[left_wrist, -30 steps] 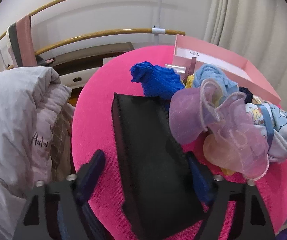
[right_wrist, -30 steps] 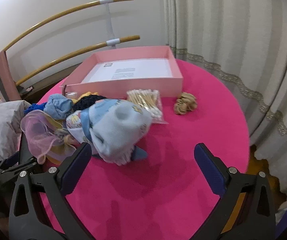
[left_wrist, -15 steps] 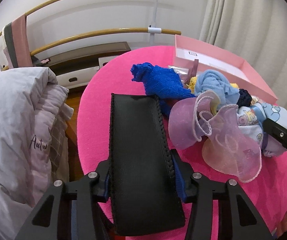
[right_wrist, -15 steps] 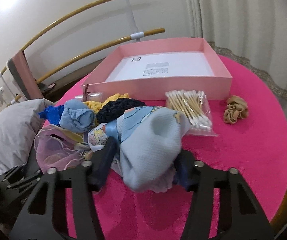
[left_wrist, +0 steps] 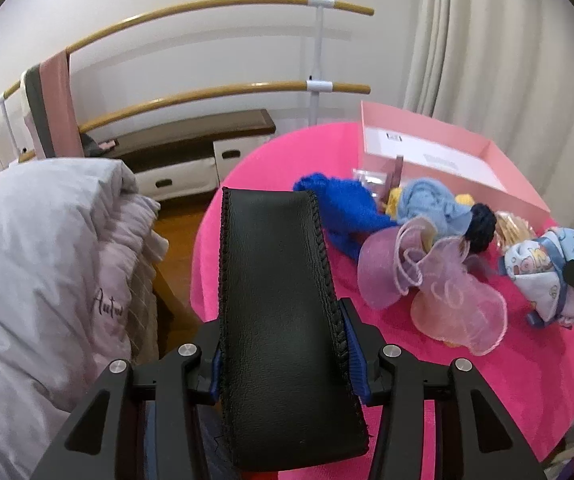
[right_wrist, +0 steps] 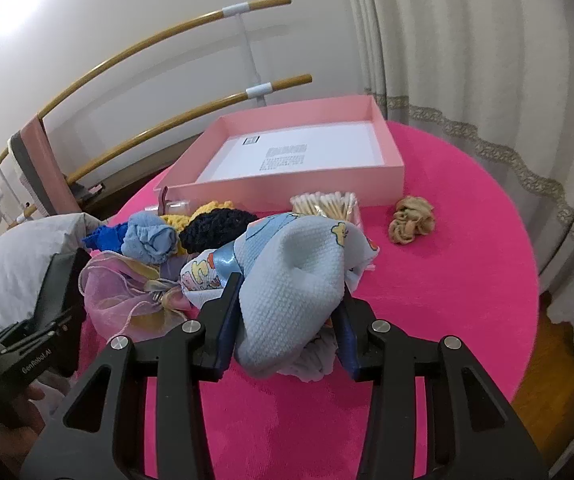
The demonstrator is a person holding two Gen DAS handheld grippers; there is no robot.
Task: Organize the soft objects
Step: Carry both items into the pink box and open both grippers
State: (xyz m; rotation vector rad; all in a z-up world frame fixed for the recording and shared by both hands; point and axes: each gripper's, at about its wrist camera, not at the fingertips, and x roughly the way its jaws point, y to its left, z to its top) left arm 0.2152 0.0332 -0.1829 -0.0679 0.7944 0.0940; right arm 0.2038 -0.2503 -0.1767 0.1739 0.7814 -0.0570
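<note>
black tongs (right_wrist: 289, 312), blue pads (right_wrist: 229, 314), silver screws.

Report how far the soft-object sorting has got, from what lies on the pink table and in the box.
Done: nothing visibly; the pink box holds only a printed sheet. In hand: the left gripper is shut on a black leather pad, and the right gripper is shut on a light blue cartoon-print cloth. Left: the sheer pink scrunchie, blue knit piece, pale blue cloth, black knit and tan scrunchie remain on the table.
</note>
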